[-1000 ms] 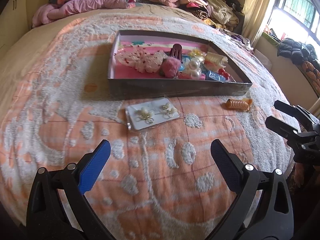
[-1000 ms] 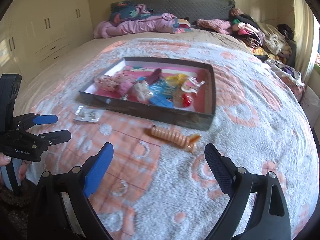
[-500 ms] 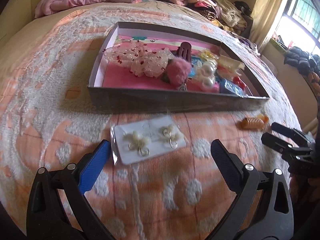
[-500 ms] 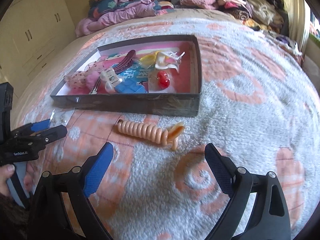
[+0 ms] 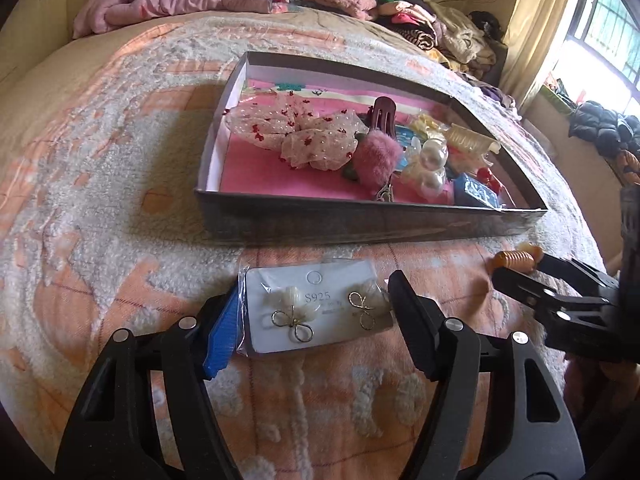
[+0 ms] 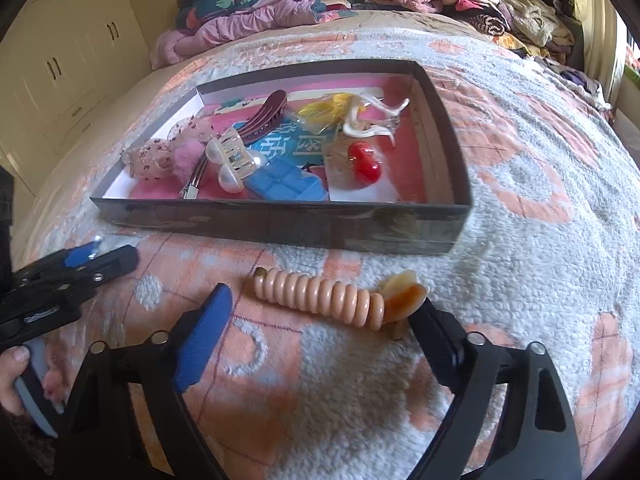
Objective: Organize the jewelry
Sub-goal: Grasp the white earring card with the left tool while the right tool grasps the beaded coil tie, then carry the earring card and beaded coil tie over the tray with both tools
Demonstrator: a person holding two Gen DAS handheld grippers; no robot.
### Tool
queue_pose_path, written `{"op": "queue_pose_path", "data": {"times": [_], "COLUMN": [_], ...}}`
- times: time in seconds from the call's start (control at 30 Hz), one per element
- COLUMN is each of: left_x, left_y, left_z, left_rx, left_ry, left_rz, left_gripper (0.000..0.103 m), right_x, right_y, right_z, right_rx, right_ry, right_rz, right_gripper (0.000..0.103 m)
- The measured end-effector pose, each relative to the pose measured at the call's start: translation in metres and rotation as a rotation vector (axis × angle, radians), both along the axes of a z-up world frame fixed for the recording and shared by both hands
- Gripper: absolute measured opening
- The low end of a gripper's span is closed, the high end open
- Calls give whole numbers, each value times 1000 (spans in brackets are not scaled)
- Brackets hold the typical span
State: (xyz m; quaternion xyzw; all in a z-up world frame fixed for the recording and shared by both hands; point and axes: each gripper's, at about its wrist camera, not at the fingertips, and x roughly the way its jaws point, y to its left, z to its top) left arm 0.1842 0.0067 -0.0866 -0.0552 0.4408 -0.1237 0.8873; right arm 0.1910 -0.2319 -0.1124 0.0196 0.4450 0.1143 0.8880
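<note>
Grippers closing, nothing pinched: left gripper (image 5: 312, 316) straddles earring card (image 5: 316, 310), right gripper (image 6: 320, 316) straddles spiral hair clip (image 6: 336, 298); tray (image 6: 280, 224) lies beyond.

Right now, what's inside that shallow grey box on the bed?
The grey box holds a dotted fabric bow, pink pom-pom clip, maroon claw clip, pearl clip, red cherries and blue packets. Whatever lies beneath this pile is covered.

Sunlit bedroom (image 5: 592, 40), cream wardrobes (image 6: 68, 64)
</note>
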Motion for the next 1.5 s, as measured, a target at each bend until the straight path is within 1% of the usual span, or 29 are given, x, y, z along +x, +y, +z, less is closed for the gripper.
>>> {"op": "queue_pose_path", "data": {"times": [0.03, 0.07, 0.1, 0.23, 0.37, 0.6, 0.73, 0.87, 1.1, 1.3, 1.5], "left_x": [-2, -5, -6, -15, -21, -33, -39, -41, -31, -17, 3], "left_y": [2, 4, 5, 10, 11, 6, 0, -10, -28, -47, -61], "left_z": [1, 2, 3, 8, 13, 23, 26, 33, 50, 63, 72], "left_rx": [-2, -3, -3, -5, 0, 15, 13, 14, 11, 30, 48], "left_ry": [-1, -5, -8, -21, -31, -46, -49, -65, -98, -128, -150], "left_rz": [-1, -1, 0, 4, -2, -28, -46, -73, -111, -153, -174], "left_gripper": [60, 60, 60, 60, 60, 60, 60, 60, 60, 60, 60], "right_x": [1, 1, 2, 2, -4, -27, -41, -52, -60, -51, -37], "right_y": [2, 2, 2, 3, 2, 9, 3, -10, -39, -59, -72], "right_z": [-1, -1, 0, 0, 6, 15, 19, 27, 46, 59, 71], "right_rx": [-10, -12, -8, 5, 59, 72, 86, 101, 101, 96, 91], "right_ry": [-4, -7, -9, -12, -10, -20, -27, -40, -87, -120, -145], "right_rz": [-3, -6, -7, 6, 32, 84, 87, 67, 15, -24, -55], "right_gripper": [79, 74, 70, 69, 69, 69, 69, 69, 69, 69, 69]}}
